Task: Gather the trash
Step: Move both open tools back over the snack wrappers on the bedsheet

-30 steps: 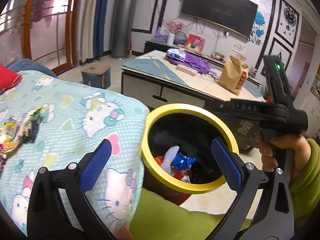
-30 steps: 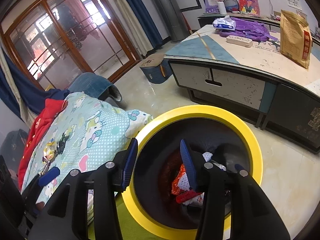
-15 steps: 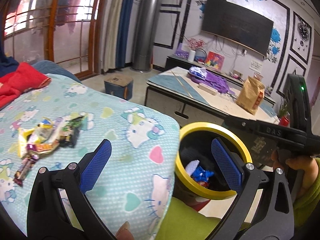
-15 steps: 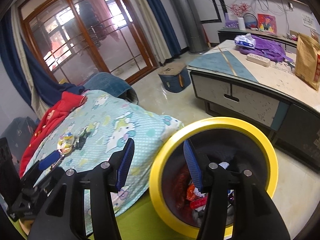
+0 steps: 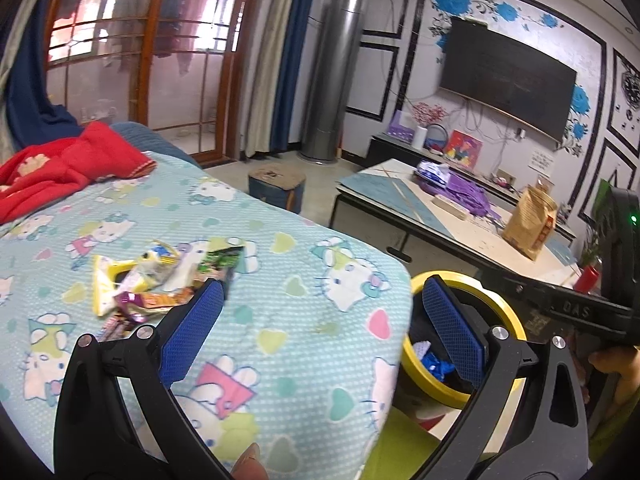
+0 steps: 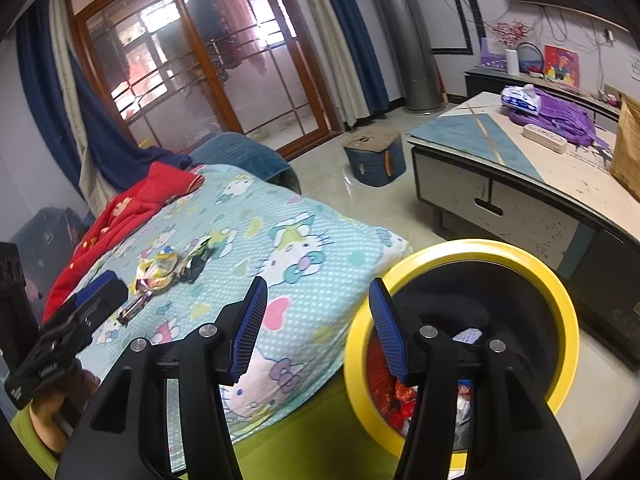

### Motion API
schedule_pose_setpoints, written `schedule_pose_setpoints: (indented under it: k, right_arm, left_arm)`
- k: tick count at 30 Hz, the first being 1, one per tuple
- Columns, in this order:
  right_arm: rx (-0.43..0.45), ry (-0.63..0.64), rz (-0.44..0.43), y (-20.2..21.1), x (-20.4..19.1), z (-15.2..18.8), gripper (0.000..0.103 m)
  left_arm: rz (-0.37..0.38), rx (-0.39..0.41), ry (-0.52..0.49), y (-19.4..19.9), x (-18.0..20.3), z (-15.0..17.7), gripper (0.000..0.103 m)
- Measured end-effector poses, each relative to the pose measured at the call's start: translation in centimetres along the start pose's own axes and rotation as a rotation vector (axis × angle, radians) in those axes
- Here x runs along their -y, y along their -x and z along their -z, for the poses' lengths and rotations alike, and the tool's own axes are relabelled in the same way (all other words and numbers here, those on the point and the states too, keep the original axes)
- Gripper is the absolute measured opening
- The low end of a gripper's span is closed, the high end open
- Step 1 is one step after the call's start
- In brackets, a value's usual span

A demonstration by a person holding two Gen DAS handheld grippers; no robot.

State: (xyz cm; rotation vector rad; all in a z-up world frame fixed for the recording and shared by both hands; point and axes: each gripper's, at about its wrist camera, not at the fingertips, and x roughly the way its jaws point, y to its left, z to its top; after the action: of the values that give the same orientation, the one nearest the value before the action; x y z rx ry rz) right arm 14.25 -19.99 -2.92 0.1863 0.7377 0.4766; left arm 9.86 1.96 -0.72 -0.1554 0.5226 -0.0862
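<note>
Lying in a loose heap on the pale blue cartoon-cat blanket [image 5: 304,280]: snack wrappers [image 5: 160,280], yellow, green and purple, well apart from the yellow-rimmed bin [image 6: 560,304], which stands on the floor just beside the blanket's edge and already holds red, white and blue scraps. Left gripper [image 5: 320,322]: blue pads spread wide with nothing between them, held above the blanket with the wrappers just beyond its left pad. Right gripper [image 6: 318,322]: jaws parted and empty, right pad over the bin's rim, left pad over the blanket; red garment [image 6: 132,208] at the blanket's far end, low table [image 6: 520,168] behind the bin.
</note>
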Motion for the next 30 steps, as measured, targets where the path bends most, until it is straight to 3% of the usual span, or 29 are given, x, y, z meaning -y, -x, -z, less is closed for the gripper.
schedule_pose_setpoints:
  k: [21, 30]
  right_arm:
    - [-0.058, 0.078, -0.088, -3.7, -8.0, -0.3, 0.052]
    - [-0.077, 0.098, -0.137, -7.3, -12.5, -0.9, 0.052]
  left_arm:
    - [-0.130, 0.010, 0.159, 2.1, -8.7, -0.4, 0.092]
    - [-0.193, -0.054, 0.213, 2.6, -14.0, -0.7, 0.092]
